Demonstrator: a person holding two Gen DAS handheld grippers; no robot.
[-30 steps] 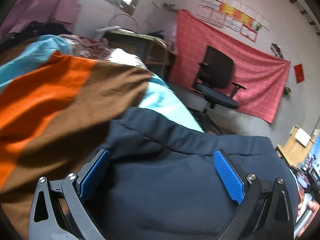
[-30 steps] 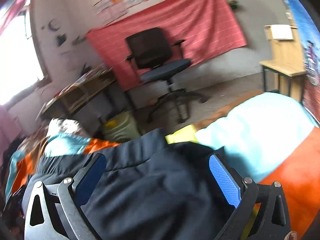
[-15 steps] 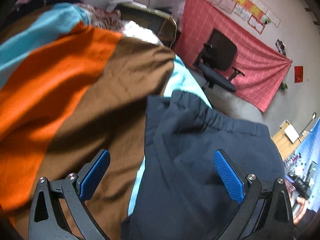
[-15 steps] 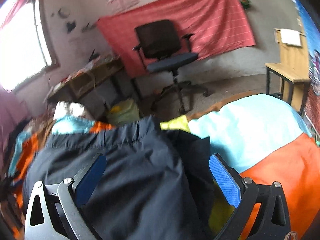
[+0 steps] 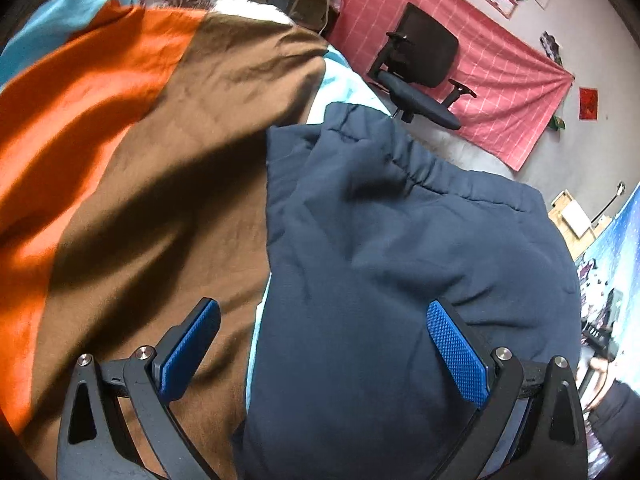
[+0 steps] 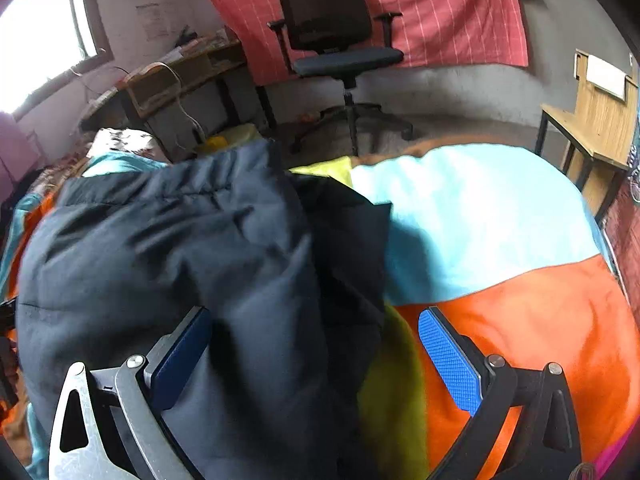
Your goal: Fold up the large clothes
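Observation:
A dark navy garment with an elastic waistband [image 5: 400, 240] lies folded on a bed covered by an orange, brown and light-blue striped blanket [image 5: 140, 140]. It also shows in the right wrist view [image 6: 180, 248]. My left gripper [image 5: 324, 344] is open, its blue pads spread above the garment's left edge. My right gripper [image 6: 316, 352] is open above the garment's right edge, where a darker layer [image 6: 352, 240] and a yellow-green cloth [image 6: 392, 400] show beneath it. Neither gripper holds anything.
A black office chair [image 6: 336, 40] stands beyond the bed before a red checked cloth [image 6: 440, 8] on the wall. A cluttered wooden desk [image 6: 168, 76] is at the left, a wooden stand [image 6: 592, 120] at the right.
Both grippers have risen and tilted down over the bed, so more of the garment and blanket shows. The garment now lies flatter, with its waistband farther from both grippers.

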